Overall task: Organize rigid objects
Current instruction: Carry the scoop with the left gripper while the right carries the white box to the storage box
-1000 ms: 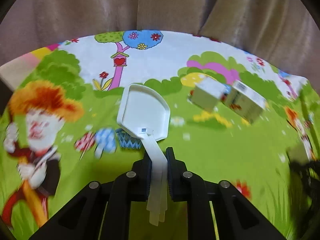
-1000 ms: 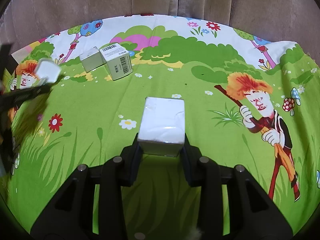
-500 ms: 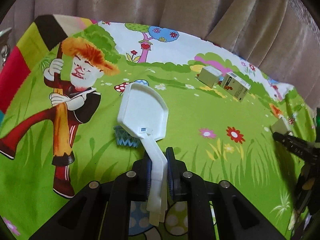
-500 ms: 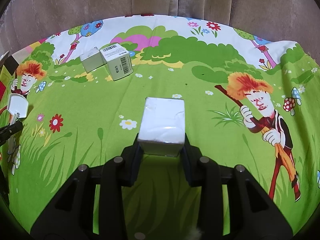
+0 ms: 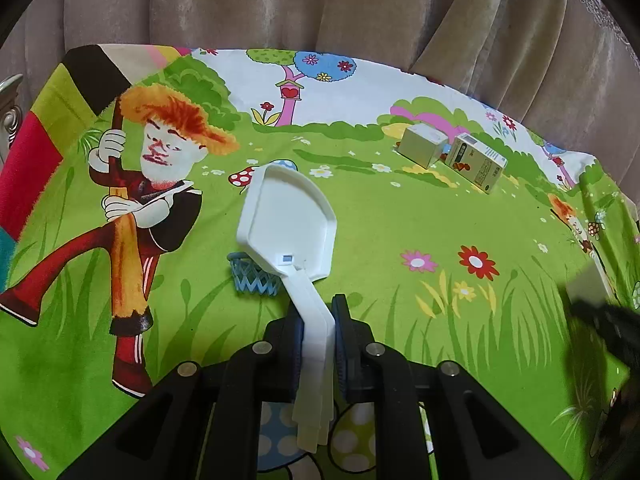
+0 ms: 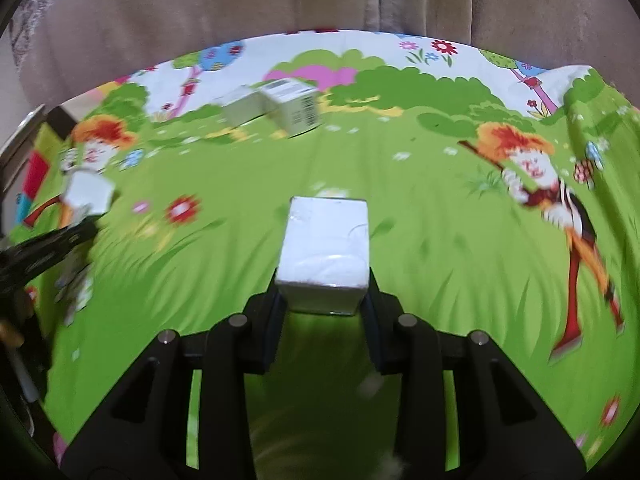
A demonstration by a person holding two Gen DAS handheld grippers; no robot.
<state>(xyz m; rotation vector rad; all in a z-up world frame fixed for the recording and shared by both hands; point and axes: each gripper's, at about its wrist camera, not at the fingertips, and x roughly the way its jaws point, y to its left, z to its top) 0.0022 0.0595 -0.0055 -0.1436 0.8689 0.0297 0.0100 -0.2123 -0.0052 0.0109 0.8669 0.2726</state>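
Left tongs (image 5: 316, 336) clamp white scoop (image 5: 288, 220) (right: box (image 6: 326, 252)).

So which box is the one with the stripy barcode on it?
Look to the far end of the cartoon cloth, near the curtain. Two small boxes sit side by side there, touching. The barcode box is the right one in the right gripper's view; its neighbour, the plain box, shows no label.

Ahead of left gripper (image 5: 316, 332): open cloth (image 5: 380, 216); two small boxes (image 5: 452, 154) far right; blue band (image 5: 252, 278) just left; right gripper (image 5: 600, 312) crowds right edge.
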